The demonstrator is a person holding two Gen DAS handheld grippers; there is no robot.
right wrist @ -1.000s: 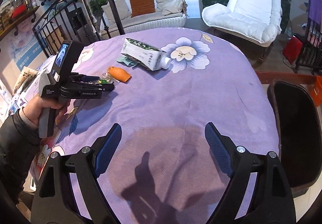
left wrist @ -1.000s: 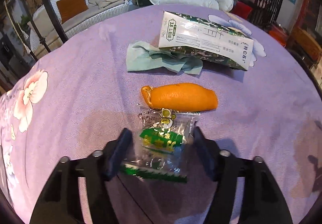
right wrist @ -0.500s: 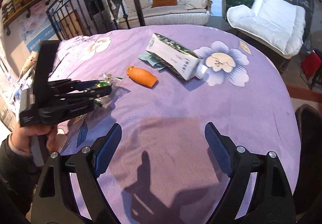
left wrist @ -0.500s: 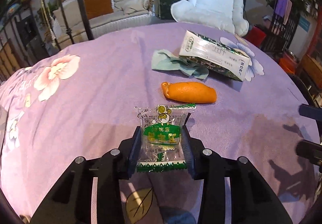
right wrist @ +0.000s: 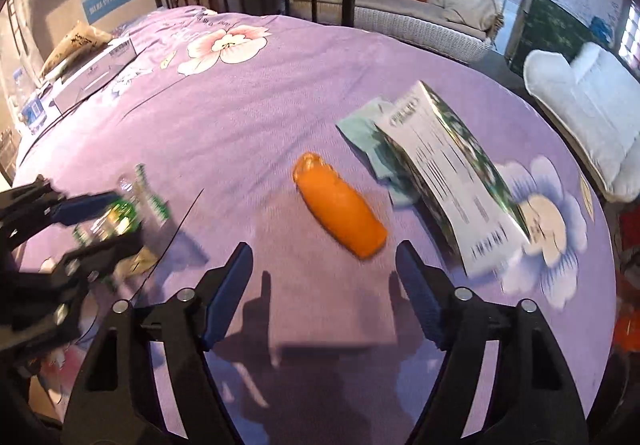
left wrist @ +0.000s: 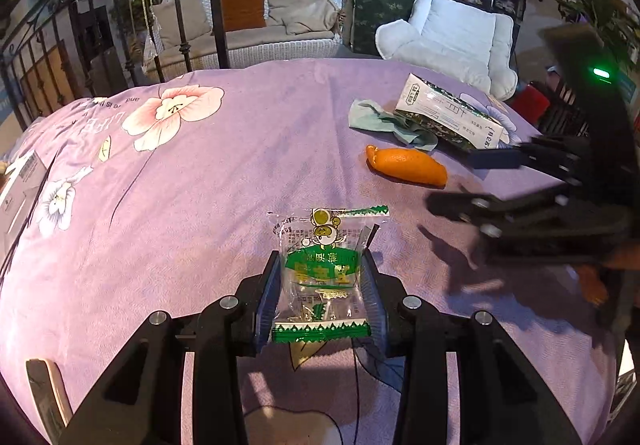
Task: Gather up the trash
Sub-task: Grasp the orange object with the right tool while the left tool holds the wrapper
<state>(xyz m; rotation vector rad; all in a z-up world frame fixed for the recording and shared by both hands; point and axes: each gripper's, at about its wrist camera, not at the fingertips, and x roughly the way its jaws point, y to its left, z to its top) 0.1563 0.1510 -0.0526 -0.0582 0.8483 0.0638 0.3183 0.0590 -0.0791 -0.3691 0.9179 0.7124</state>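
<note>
My left gripper (left wrist: 320, 261) is shut on a clear snack wrapper with green print (left wrist: 322, 277), held just above the purple tablecloth (left wrist: 200, 185). The right wrist view has the same gripper (right wrist: 108, 223) and wrapper (right wrist: 128, 213) at the left. An orange peel (right wrist: 340, 205) lies just ahead of my right gripper (right wrist: 324, 251), whose jaws are closing with nothing between the pads. Beyond the peel (left wrist: 406, 167) lie a crumpled green tissue (left wrist: 384, 121) and a flattened green-and-white milk carton (left wrist: 452, 117). In the left wrist view my right gripper (left wrist: 472, 181) reaches in from the right.
Flat boxes (right wrist: 92, 65) sit at the table's far left edge. A white armchair (left wrist: 452, 41), a wicker sofa (left wrist: 256, 25) and an iron railing (left wrist: 52, 57) stand behind the table. A thin dark cord (right wrist: 176, 233) runs across the cloth.
My left gripper closed on the wrapper, lifted it and drew back from the peel. My right gripper swung left across the table to the peel, and its jaws have narrowed.
</note>
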